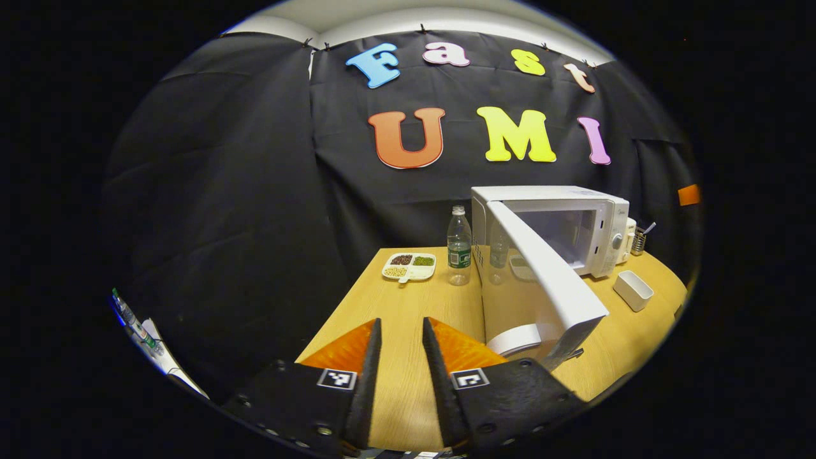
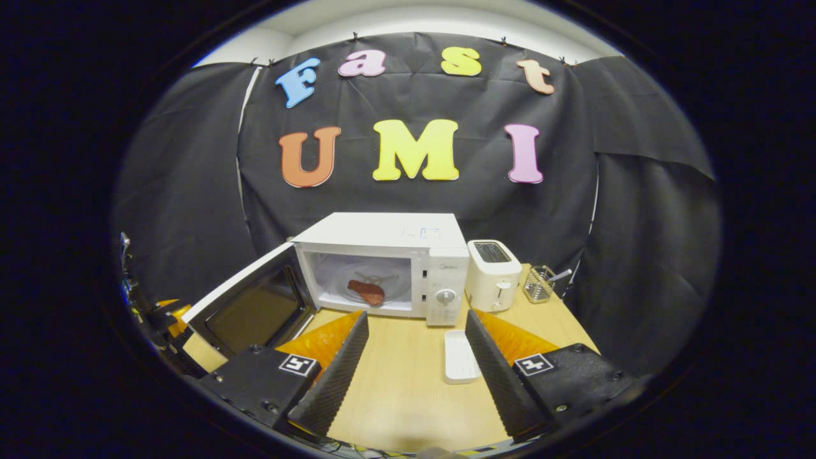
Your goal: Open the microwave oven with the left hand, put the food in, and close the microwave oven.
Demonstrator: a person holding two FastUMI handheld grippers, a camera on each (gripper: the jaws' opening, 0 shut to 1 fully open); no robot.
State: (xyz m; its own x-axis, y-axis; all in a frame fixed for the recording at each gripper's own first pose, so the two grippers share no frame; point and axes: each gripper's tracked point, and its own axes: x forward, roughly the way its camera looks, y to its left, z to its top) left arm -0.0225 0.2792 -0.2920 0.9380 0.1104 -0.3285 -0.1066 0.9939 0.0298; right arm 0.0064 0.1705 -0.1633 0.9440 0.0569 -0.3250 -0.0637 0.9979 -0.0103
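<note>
Microwave (image 2: 382, 268) on tabletop (image 2: 401, 382) has food (image 2: 367, 292) already inside, door (image 1: 542, 280) wide open; both my grippers released and empty, so left gripper (image 1: 401, 357) needs to swing door shut.

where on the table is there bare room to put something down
Bare light wooden table lies before the white microwave oven, left of the white rectangular dish. Crowded: behind it, white toaster and wire basket; leftward, the open door.
</note>
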